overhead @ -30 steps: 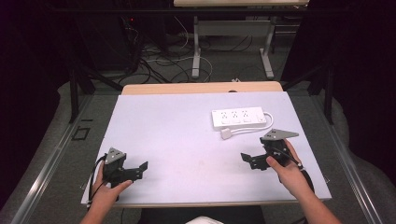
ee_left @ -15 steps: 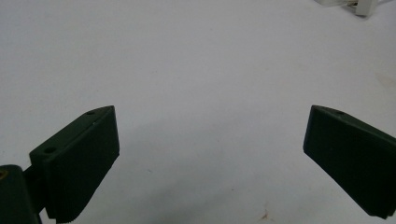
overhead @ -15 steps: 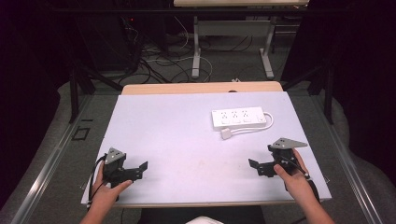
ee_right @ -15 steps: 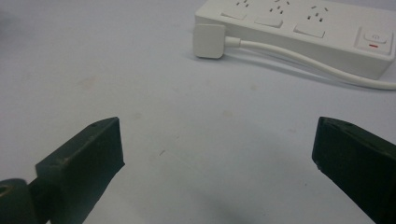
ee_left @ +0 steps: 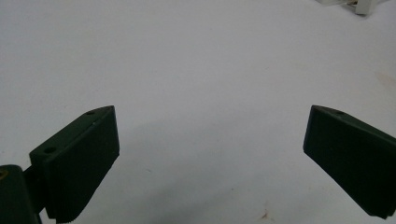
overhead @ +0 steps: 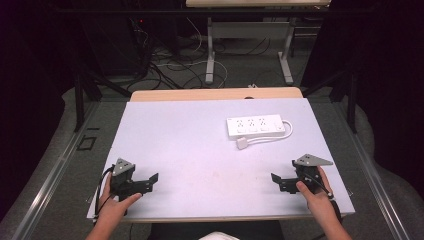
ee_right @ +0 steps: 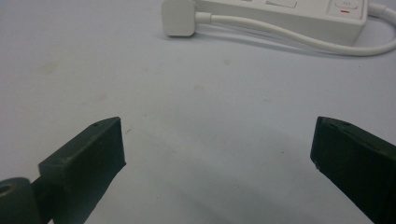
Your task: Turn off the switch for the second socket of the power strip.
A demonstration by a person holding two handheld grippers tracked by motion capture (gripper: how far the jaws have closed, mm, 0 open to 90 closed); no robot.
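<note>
A white power strip (overhead: 255, 126) lies on the right half of the white table (overhead: 200, 140), its cable looping round to a white plug (overhead: 242, 143) just in front of it. My left gripper (overhead: 150, 180) rests near the front left corner, held by a hand, its jaws wide apart over bare table (ee_left: 210, 154). My right gripper (overhead: 277, 181) sits near the front right corner, also open with nothing between its jaws (ee_right: 219, 154). Ahead of the right gripper lie the plug (ee_right: 177, 17) and the power strip (ee_right: 289, 14), well beyond the fingertips.
The table's near edge (overhead: 220, 218) runs just behind both hands. A wooden strip (overhead: 215, 94) borders the far edge. Beyond it are desk legs (overhead: 210, 50) and cables (overhead: 165, 60) on the floor.
My right gripper has drawn back toward the near edge and slightly to the right, away from the power strip. The left gripper has stayed put.
</note>
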